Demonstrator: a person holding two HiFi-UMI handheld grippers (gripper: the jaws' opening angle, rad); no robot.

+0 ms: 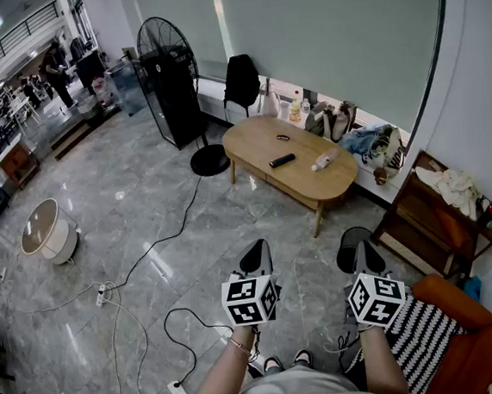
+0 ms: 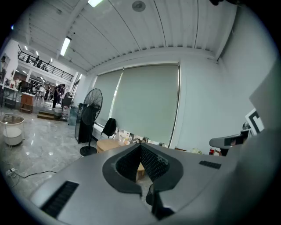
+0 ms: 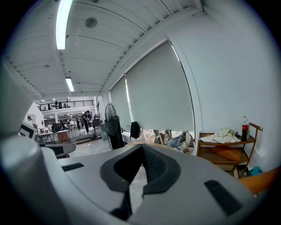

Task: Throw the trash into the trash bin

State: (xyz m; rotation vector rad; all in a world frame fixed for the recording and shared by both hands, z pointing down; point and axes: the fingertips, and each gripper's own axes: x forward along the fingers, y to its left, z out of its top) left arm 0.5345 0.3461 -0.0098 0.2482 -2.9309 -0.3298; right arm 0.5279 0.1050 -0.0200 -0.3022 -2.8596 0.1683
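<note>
Two hand-held grippers hang side by side above a grey marble floor (image 1: pixel 143 202), both with their fingers pressed together and nothing between them. The left gripper (image 1: pixel 257 256) and the right gripper (image 1: pixel 366 258) each carry a cube of square markers and are held out on the person's bare forearms. In the left gripper view the ribbed fingers (image 2: pixel 153 160) meet at their tips, and the right gripper view shows its fingers (image 3: pixel 154 165) drawn together the same way.

Ahead of both sets of fingertips, well apart from them, stands an oval wooden table (image 1: pixel 258 139). On its top lie a pale bottle (image 1: pixel 323 160) on its side and, just beside it toward the left fingers' side, a black remote (image 1: pixel 282 160). A round white bin (image 1: pixel 48 230) sits on the floor far out to the left of the left fingers, near the frame's edge. A tall black fan (image 1: pixel 170 78) stands beyond the table's left end. To the right of the right fingers are a wooden shelf (image 1: pixel 422 227) and an orange seat (image 1: pixel 472 343) with a striped cushion (image 1: pixel 420 340). Black and white cables (image 1: pixel 141 271) trail across the floor below the left fingers
</note>
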